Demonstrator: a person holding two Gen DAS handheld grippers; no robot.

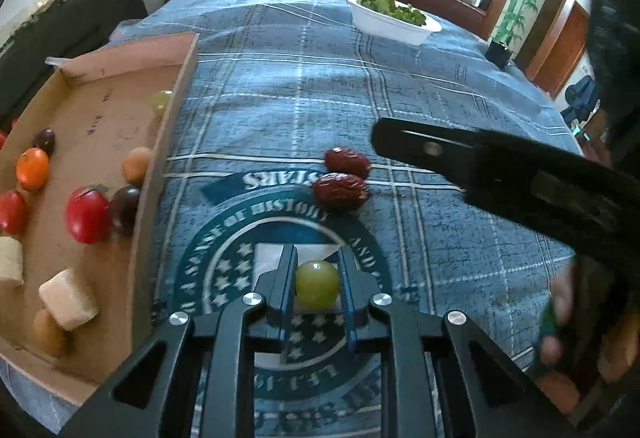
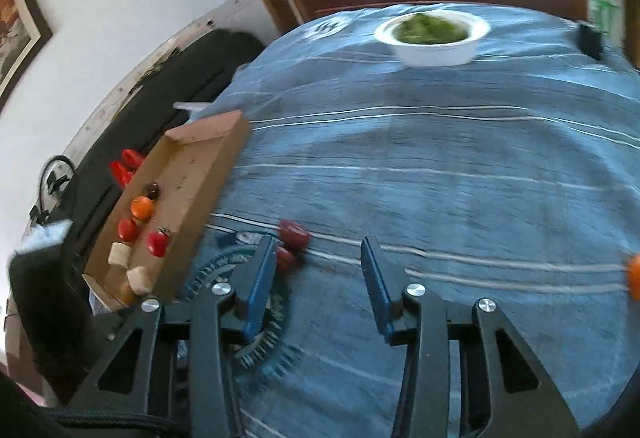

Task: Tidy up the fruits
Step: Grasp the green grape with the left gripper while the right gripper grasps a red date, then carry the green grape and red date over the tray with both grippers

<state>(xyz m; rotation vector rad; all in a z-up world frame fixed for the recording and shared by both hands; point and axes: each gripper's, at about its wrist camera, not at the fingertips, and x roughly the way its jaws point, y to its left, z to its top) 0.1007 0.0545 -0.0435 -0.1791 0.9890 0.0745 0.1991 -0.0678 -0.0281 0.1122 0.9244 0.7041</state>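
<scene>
My left gripper (image 1: 317, 258) is shut on a green grape (image 1: 317, 288), low over the blue patterned cloth. Two red dates (image 1: 344, 178) lie side by side just beyond it. A cardboard tray (image 1: 100, 110) on the left holds cherry tomatoes (image 1: 86, 214), a small orange (image 1: 33, 168), dark grapes, banana pieces (image 1: 68, 298) and another green grape (image 1: 160, 100). My right gripper (image 2: 318, 242) stands open with nothing between its fingers, hovering near the dates (image 2: 294, 232), right of the tray (image 2: 192, 166). One of its black fingers (image 1: 420, 150) reaches in from the right of the left wrist view.
A white bowl (image 1: 394, 24) of green leaves stands at the far side of the table. A small black object (image 1: 498, 52) sits near the far right edge. An orange fruit (image 2: 634, 278) lies at the right. A dark sofa lies beyond the tray.
</scene>
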